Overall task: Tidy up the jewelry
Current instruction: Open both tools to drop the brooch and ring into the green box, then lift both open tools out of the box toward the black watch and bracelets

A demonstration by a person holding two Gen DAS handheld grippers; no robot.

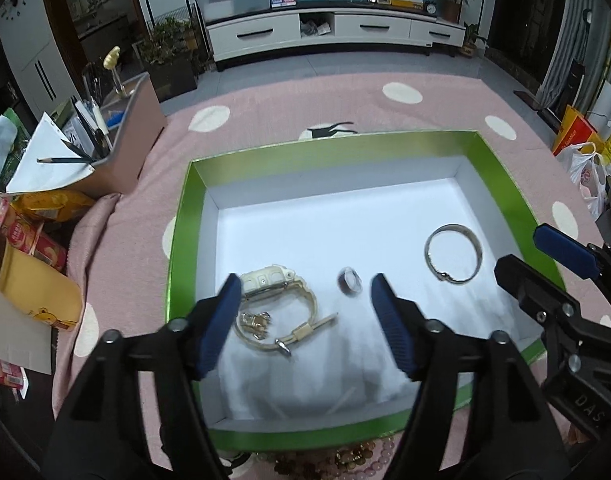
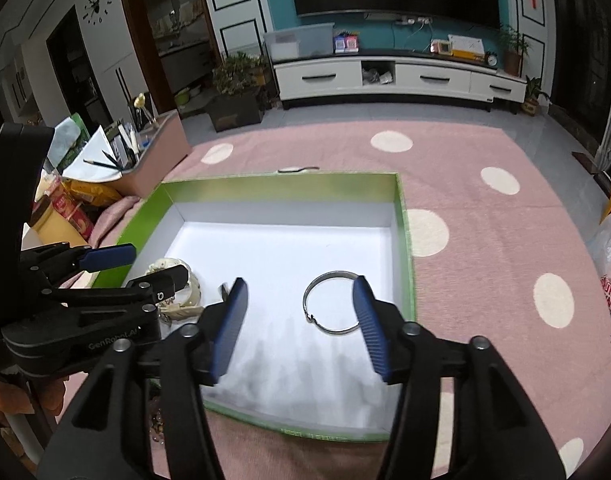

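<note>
Box: green-rimmed box (image 1: 181, 216) w/ white floor, sits on pink dotted cloth (image 1: 305, 100) over the tabletop.
Jewelry in box: cream watch (image 1: 281, 304) at near-left, small ring (image 1: 349, 281) just right of it, silver bangle (image 1: 453, 256) toward right side. Small gold piece (image 1: 257, 322) lies inside the watch strap loop; can't tell what it is.
Still outside: beads (image 1: 345, 458) on the cloth just in front of box's near wall, partly hidden by the left tool.
Left hand-held gripper (image 1: 305, 296): jaws spread wide, nothing between them. Hovers above near-left part of box, pointing fwd & down; watch sits by its left finger, ring near its right finger.
Right hand-held gripper (image 2: 301, 298): also spread wide, empty. Hovers over near-right part of box; bangle lies just inside its right finger, below it, no contact seen.
Step (my guess): items in box look placed; beads prob next.
How to do well: pull back clear of the near wall before dropping to the beads, grab strand at one bunch, lift high enough to clear the rim, lay in a bare patch of the floor away from watch & bangle.
Risk: strand may snag on the rim or drag over the ring.
</note>
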